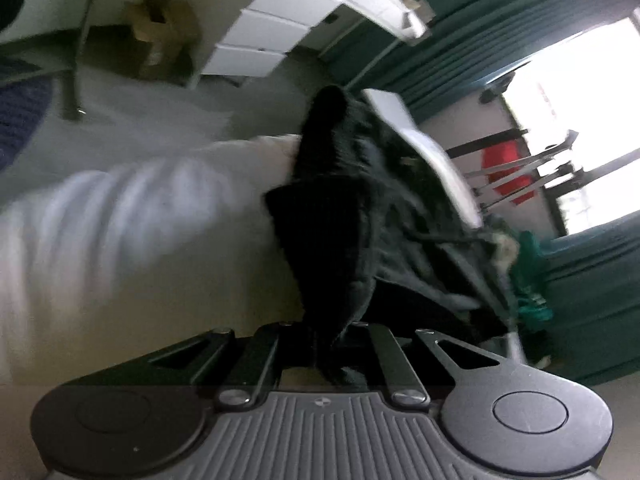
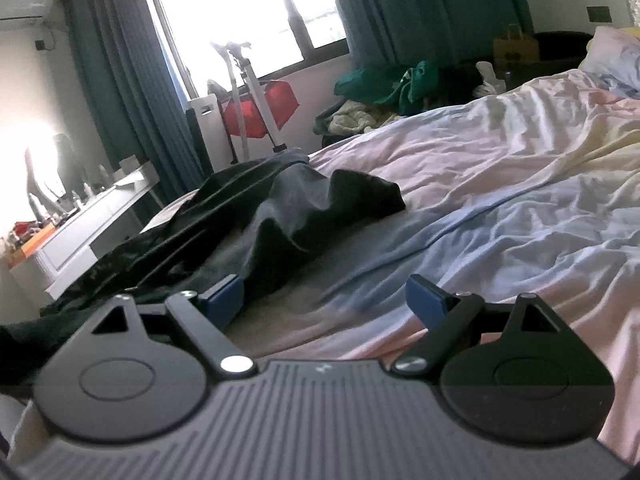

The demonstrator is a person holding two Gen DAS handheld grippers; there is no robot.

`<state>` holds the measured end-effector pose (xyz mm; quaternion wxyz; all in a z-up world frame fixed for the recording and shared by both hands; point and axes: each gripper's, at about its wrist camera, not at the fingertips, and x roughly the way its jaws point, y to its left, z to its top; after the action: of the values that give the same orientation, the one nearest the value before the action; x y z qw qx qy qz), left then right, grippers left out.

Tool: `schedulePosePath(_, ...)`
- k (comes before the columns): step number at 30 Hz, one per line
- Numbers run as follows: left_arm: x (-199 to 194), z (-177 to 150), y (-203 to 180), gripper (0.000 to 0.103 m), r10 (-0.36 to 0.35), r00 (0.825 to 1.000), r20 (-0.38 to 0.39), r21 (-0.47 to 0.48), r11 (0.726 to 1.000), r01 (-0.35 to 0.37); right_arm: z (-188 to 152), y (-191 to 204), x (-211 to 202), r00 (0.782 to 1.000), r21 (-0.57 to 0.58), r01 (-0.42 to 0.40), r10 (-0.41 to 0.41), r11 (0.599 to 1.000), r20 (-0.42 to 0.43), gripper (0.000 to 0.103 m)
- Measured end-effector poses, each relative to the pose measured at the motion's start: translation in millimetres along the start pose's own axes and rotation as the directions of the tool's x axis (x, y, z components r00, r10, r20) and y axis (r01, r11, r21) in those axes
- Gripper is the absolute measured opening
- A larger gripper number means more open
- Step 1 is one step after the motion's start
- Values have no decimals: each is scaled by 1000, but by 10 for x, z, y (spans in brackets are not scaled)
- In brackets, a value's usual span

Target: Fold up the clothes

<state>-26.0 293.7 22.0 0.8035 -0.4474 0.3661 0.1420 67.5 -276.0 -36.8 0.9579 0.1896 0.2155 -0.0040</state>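
— Wrinkled pale bedding covers the bed [image 2: 500,184], with teal curtains [image 2: 132,92] and a bright window [image 2: 240,4] behind it. What is the left gripper [image 1: 334,344] doing?

— Its jaws are pinched together on a fold of the black garment [image 1: 332,240], which runs from them up and away above the bed.

— And the right gripper [image 2: 324,300]?

— Wide apart, blue pads [image 2: 426,304] holding nothing, low over the bed. The same black garment [image 2: 256,216] lies crumpled on the bed just ahead, near the left pad, toward the bed's window-side edge.

— Anything beyond the bed?

— A white dresser [image 2: 88,236] and a heap of clothes [image 2: 384,92] under the window.
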Motion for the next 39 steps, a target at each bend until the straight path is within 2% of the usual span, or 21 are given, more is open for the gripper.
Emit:
schedulePosePath(5, 205, 56, 254, 6, 93, 990, -102, 24, 996, -91, -31, 124, -82, 1000, -48, -23, 23, 999, 0, 90)
schedulePosePath(9, 216, 34, 183, 14, 93, 988, -124, 98, 992, -81, -54, 201, -142, 999, -91, -35, 36, 995, 2, 90)
schedulePosePath(13, 53, 7, 127, 44, 91, 986, -141, 145, 987, -71, -63, 243, -209, 999, -118, -45, 47, 992, 14, 90)
schedulePosePath(15, -63, -13, 136, 57, 91, 988, -122, 187, 980, -67, -50, 253, -219, 998, -114, -54, 56, 992, 15, 90)
schedulePosePath(17, -202, -24, 61, 77, 120, 990, -71, 255, 962, -98, -46, 287, -236, 998, -112, -60, 62, 992, 17, 90)
schedulePosePath(19, -392, -69, -79, 85, 154, 988, 6, 364, 920, -146, -37, 297, -257, 998, -113, -57, 59, 992, 22, 90)
schedulePosePath(21, -548, -110, -313, 89, 125, 989, 78, 468, 871, -147, -28, 295, -274, 998, -107, -53, 56, 993, 26, 90)
schedulePosePath(23, -704, -151, -548, 97, 85, 986, 145, 566, 810, -153, -15, 280, -279, 998, -95, -57, 60, 994, 26, 90)
schedulePosePath(26, -729, -293, -928, 100, -43, 985, 167, 660, 747, -80, 7, 259, -263, 998, -76, -52, 54, 996, 22, 90)
schedulePosePath(29, -456, -509, -1350, 102, -146, 984, 106, 742, 670, 19, 36, 233, -263, 998, -54, -54, 55, 997, 21, 90)
schedulePosePath(31, -70, -679, -1651, 102, -171, 985, 22, 764, 638, 94, 51, 190, -270, 998, -44, -55, 56, 997, 24, 90)
schedulePosePath(37, 1107, -1101, -2456, 102, -211, 965, -154, 732, 632, 255, 111, -63, -235, 999, 33, -39, 39, 999, 11, 90)
schedulePosePath(38, 1273, -1188, -2609, 102, -212, 961, -179, 735, 620, 274, 115, -97, -224, 999, 50, -39, 38, 998, 10, 90)
schedulePosePath(39, 1468, -1259, -2777, 102, -204, 958, -201, 754, 592, 285, 113, -120, -198, 999, 60, -37, 37, 998, 8, 90)
